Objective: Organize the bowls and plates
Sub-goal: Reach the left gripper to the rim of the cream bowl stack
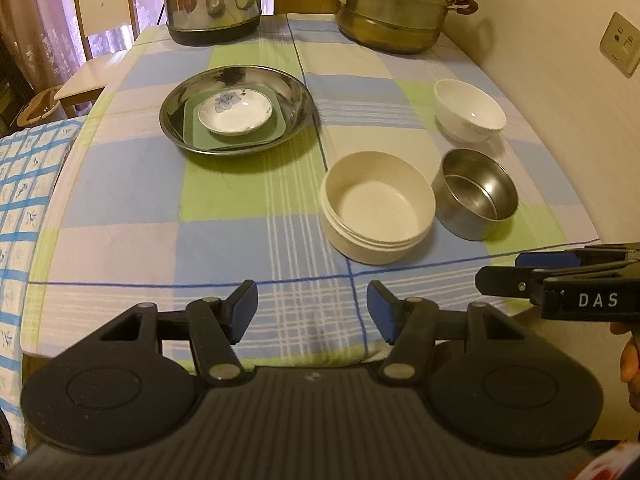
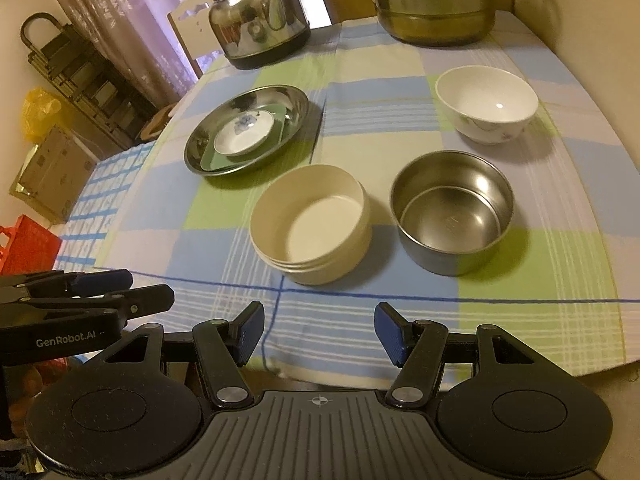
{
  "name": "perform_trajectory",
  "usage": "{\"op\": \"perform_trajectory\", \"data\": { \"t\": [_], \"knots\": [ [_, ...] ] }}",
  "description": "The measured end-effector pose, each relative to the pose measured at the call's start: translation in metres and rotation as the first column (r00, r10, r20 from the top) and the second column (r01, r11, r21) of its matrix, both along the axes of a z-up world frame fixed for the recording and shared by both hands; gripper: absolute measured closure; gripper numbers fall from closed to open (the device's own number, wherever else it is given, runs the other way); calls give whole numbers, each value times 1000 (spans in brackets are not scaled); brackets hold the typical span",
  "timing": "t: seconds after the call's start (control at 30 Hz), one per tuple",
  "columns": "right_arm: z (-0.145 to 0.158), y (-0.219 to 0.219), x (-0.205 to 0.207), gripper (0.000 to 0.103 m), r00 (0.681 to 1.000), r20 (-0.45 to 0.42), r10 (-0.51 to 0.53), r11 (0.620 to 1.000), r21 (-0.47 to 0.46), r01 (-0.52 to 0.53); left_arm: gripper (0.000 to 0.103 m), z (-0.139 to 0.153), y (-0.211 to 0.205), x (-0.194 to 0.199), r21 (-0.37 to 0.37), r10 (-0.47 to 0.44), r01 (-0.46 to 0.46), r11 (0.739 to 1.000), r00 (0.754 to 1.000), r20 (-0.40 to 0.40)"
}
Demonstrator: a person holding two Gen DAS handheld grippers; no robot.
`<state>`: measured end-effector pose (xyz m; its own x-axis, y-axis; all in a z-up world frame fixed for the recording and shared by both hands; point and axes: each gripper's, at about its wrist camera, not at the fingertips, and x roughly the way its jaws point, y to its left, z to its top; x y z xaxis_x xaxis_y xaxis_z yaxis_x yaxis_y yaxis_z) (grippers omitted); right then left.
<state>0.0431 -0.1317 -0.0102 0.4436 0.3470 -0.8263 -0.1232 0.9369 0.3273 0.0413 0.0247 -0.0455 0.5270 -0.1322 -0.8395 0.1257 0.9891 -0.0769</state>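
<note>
Left wrist view: the left gripper (image 1: pixel 312 312) and right gripper (image 2: pixel 319 334) are both apart, holding nothing, above the table (image 1: pixel 120 208) edge. Cream bowl (image 1: pixel 378 216) sits nearest, steel bowl (image 1: pixel 476 196) touching it, white bowl (image 1: pixel 469 110) behind. Plates (image 1: pixel 236 114) are stacked left. Kettle (image 1: pixel 216 0) and pot (image 1: pixel 394 8) stand far back.

Saucer (image 1: pixel 236 114) in plate (image 1: pixel 176 120) (left of bowls (image 1: pixel 378 216))

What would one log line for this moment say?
left gripper: open, empty | right gripper: open, empty | plates: stacked | bowls: loose
</note>
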Motion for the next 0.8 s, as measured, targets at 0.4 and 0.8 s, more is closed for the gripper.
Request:
{"op": "perform_trajectory", "data": {
  "t": [0.4,0.8],
  "knots": [
    [0,-29,-17,42,1000,-1,-1,1000,-5,1,45,-3,-31,-16,5,12,-12,1000,1000,5],
    [-4,-56,-25,42,998,9,-58,998,-27,58,45,-5,-50,-16,3,7,-7,1000,1000,21]
  ]
}}
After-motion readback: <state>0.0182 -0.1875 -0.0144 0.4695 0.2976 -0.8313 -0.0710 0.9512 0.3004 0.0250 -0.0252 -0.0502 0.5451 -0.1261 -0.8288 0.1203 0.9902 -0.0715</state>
